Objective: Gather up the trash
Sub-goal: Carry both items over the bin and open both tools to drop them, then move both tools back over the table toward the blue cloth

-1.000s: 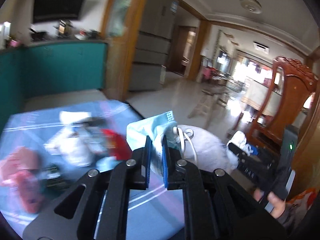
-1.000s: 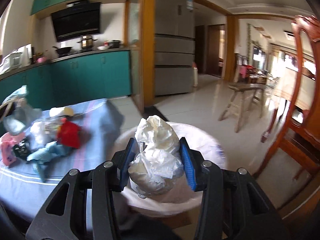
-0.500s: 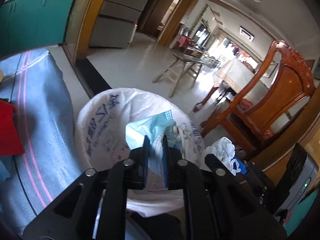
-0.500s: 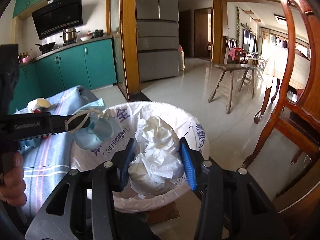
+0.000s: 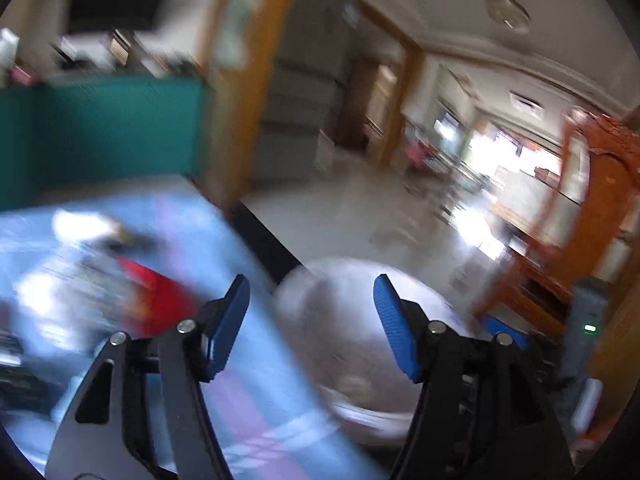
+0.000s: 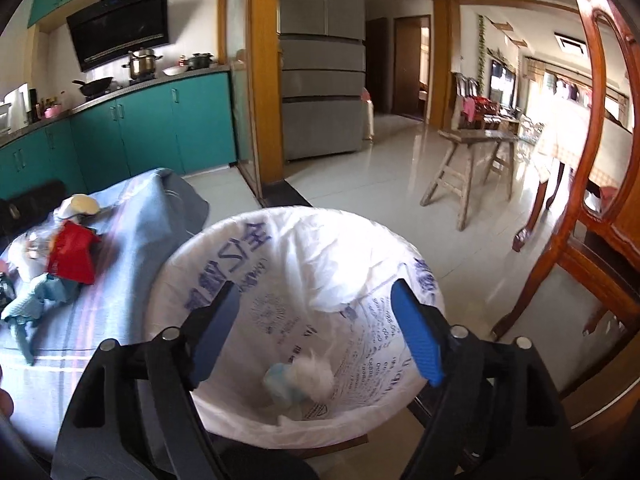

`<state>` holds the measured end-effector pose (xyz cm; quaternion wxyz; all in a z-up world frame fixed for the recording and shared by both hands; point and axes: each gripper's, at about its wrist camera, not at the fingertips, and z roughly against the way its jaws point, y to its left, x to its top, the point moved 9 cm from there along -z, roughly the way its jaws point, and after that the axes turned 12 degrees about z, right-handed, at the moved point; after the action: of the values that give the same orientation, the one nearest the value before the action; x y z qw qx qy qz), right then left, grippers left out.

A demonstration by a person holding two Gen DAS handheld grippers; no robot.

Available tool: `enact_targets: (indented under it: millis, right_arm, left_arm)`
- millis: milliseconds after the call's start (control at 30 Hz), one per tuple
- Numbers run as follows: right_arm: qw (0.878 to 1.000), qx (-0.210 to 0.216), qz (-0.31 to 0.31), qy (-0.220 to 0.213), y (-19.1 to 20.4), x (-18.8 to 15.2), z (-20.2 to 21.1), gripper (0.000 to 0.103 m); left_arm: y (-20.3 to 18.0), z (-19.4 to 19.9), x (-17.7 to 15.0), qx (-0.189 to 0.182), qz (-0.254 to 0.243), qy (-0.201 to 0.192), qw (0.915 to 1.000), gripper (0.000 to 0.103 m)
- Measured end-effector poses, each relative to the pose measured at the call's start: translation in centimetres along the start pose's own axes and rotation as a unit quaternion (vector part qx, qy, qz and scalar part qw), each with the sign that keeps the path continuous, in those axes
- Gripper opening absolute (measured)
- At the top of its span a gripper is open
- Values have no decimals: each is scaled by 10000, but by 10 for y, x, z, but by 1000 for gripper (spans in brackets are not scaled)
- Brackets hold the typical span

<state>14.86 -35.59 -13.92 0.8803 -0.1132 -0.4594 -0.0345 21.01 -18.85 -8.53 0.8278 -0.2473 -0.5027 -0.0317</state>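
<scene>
Opening tongs: both pairs were seen with their jaws spreading apart, and nothing was held between the blue pads of either.
Right gripper (image 6: 314,334): it was held above the mouth of the bin (image 6: 256,228), its pads well apart and clear of the liner.
Left gripper (image 5: 312,330): it was pointed at the edge where the table (image 5: 256,384) met the bin (image 5: 344,280); this view was badly smeared by motion.
Trash in bin: a white wad (image 6: 314,372) and a pale blue piece (image 6: 278,380) touching it were seen low inside the liner, slightly blurred; only the right wrist view showed them.
Bin: a round basket lined with a white bag printed in blue, standing on the floor just beside the table.
Trash on table: a red wrapper (image 6: 72,256), a crumpled blue-green piece (image 6: 40,300) and pale scraps were left heaped on the blue striped cloth; in the left wrist view only a red smear (image 5: 160,300) and white blurs could be made out.
Left view only: part of the right gripper's body, with a green light (image 5: 590,328), was caught at the right edge.
Right view only: a kitchen counter with pots (image 6: 142,62), a grey fridge (image 6: 322,60) and a wooden stool (image 6: 472,160) were shown sharply.
Chair: a carved wooden chair (image 6: 596,128) stood at the right, near the bin.
</scene>
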Motion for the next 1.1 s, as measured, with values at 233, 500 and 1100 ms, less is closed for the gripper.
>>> enact_targets:
  millis: [233,500,1100]
  right_arm:
    - [9967,638,360,-355,73,33,28,79]
    - [9774,1678,1059,-732,194,61,56,86]
    - [9649,2128,1480,-417,290,62,50,86]
  left_arm:
    - [120,87,38,2020,155,-996,9742,74]
    - [211,149,42,3235,4,-914,9418,79]
    - [264,182,24,3362,347,-668,9388,82]
